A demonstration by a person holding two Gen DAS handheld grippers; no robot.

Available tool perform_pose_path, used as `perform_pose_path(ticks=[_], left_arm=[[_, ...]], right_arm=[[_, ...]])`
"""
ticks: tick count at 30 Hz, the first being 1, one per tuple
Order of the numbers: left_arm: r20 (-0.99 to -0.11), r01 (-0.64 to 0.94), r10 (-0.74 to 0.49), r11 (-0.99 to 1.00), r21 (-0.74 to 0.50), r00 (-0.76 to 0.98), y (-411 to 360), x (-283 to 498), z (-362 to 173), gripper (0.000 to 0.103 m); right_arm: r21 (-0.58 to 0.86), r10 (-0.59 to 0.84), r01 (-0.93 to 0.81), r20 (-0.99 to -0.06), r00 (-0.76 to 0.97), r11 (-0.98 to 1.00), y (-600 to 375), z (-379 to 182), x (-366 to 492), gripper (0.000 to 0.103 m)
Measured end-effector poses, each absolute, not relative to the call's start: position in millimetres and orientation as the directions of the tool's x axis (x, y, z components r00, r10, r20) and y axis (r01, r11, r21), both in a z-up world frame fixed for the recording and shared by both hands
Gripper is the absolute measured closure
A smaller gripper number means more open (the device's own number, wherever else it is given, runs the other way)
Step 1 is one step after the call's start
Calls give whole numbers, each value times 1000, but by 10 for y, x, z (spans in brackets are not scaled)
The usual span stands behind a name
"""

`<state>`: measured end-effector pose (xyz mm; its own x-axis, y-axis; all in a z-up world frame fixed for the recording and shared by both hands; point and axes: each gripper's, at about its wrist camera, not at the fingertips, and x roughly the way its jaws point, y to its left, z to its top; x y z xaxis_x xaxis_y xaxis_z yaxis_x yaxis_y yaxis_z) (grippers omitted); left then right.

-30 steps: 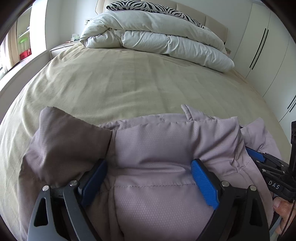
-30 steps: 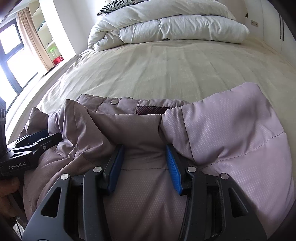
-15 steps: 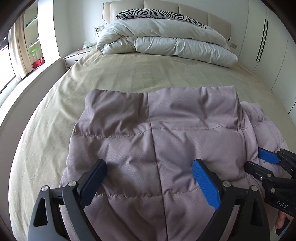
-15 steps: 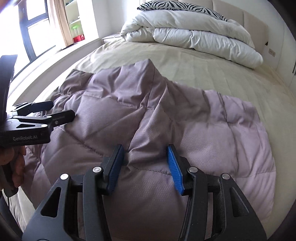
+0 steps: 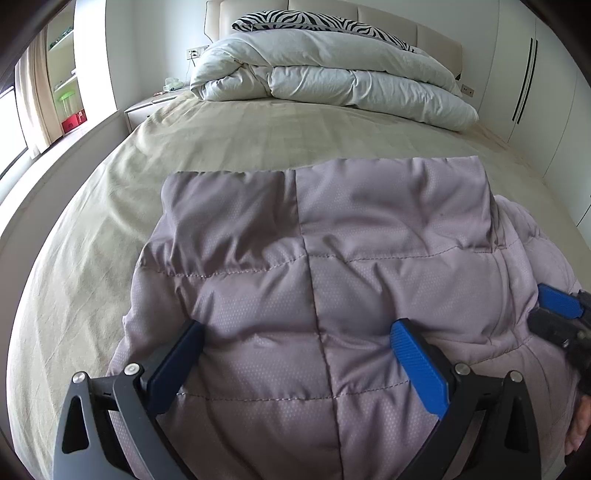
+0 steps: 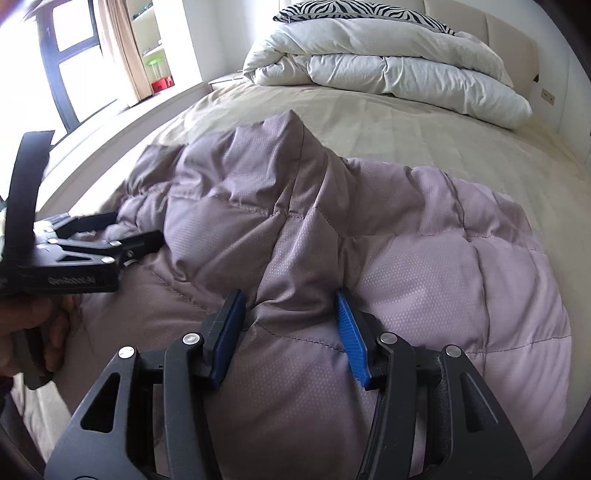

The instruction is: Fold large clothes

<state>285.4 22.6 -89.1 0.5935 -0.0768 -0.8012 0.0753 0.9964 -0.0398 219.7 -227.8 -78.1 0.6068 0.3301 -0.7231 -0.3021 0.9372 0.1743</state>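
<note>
A mauve quilted puffer jacket (image 5: 332,258) lies folded on the beige bed, its quilted back up; it also shows in the right wrist view (image 6: 406,258). My left gripper (image 5: 295,354) is wide open, its blue pads resting over the jacket's near part. My right gripper (image 6: 290,325) has its pads pinched on a raised ridge of jacket fabric. The right gripper shows at the right edge of the left wrist view (image 5: 557,314); the left gripper shows at the left of the right wrist view (image 6: 92,240).
A beige bed sheet (image 5: 258,140) extends beyond the jacket. A folded white duvet (image 5: 332,77) and a zebra pillow (image 5: 314,20) lie at the headboard. A nightstand (image 5: 147,107) stands at left, white wardrobes (image 5: 535,92) at right, a window (image 6: 74,55) at left.
The jacket's far part was flipped over, so the collar and lining are hidden and the quilted back shows. Both cameras rose and drew back. In the last half second little moved.
</note>
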Motion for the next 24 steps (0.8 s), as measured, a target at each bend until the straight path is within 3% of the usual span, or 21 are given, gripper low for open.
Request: perform_pose_path(ticks=[1,4,8,12,17,24], left_arm=[[-801,76,-79,996,-42,594,229,2856,-891,0],[-799,77,-83,996,-46,595,230,2864,-896,0],[-798,81,-96,995,-59,595,244,2870,-908,0],[-794,87,-118,993,-82,597,245,2909,-935,0],[-784,91,-148,989,-116,603,275,2945,-976,0],[-772,101,-182,983,-153,608,315,2948,-1015,0]], right_arm=[[179,320,-276,-698,641,944,-2385,-676,2171,53],[132,213,-168,-653,727,977,-2757,-505,2192,37],[122,78,14,-717,693,992,-3394,-747,2424,36],[284,189,25,-701,688,959,-3834,-1111,2404,32],[185,111,30,-705,701,982,-3720,-1253,2385,31],[218,136,26,-693,708,976,-3732,-1332,2350,31]])
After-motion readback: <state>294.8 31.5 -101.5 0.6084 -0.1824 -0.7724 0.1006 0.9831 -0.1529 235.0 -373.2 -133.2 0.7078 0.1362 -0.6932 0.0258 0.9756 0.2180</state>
